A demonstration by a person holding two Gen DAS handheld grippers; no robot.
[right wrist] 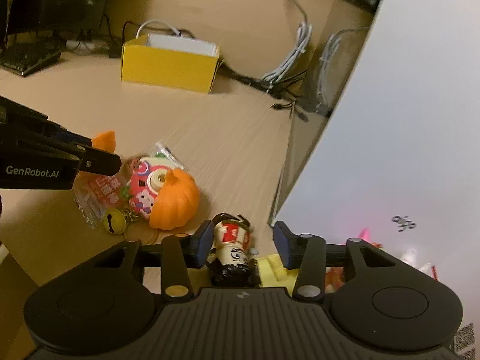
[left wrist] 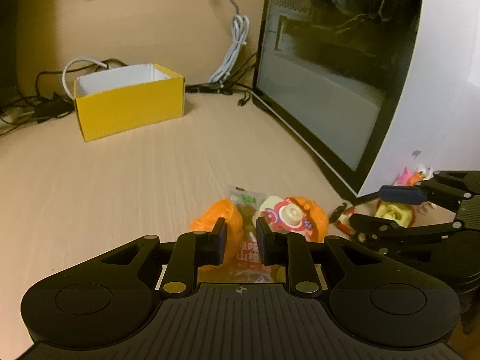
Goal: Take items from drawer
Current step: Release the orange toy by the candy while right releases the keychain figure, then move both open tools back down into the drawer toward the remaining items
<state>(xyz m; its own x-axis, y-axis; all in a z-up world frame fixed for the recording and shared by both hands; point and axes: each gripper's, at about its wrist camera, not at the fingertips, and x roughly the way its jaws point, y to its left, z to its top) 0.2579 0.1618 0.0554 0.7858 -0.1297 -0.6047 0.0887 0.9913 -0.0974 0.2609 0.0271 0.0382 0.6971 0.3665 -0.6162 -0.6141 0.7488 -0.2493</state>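
The yellow cardboard box (left wrist: 129, 102) stood open-topped on the wooden tabletop (left wrist: 120, 186), well ahead and to the left of the left gripper (left wrist: 240, 240), with dark cables behind it. That gripper hung over a small pile of trinkets, its fingers (left wrist: 220, 241) parted and pressing on nothing. Just past the left finger lay an orange pumpkin piece (left wrist: 222, 219). Between the fingers, beneath them, showed a clear snack packet (left wrist: 247, 255) with red print. Just beyond the right finger lay a pink toy camera (left wrist: 288, 216) against a second orange pumpkin (right wrist: 177, 204). In the right wrist view a yellow bell (right wrist: 114, 221) sat at the near edge of that pile.

Further right, the right gripper (right wrist: 241, 240) pointed down at a small figurine (right wrist: 232, 249) with a white and red body and dark hair. The figurine lay between its fingers (right wrist: 204, 240), close against the left one and clear of the right one, so the fingers were released, not clamped. Beneath it lay something yellow (right wrist: 270, 265), not clearly identifiable. To the right of both grippers rose a white computer case (left wrist: 444, 75) with a dark glass side panel (left wrist: 324, 84); a bundle of white cable (left wrist: 237, 45) hung beside it.
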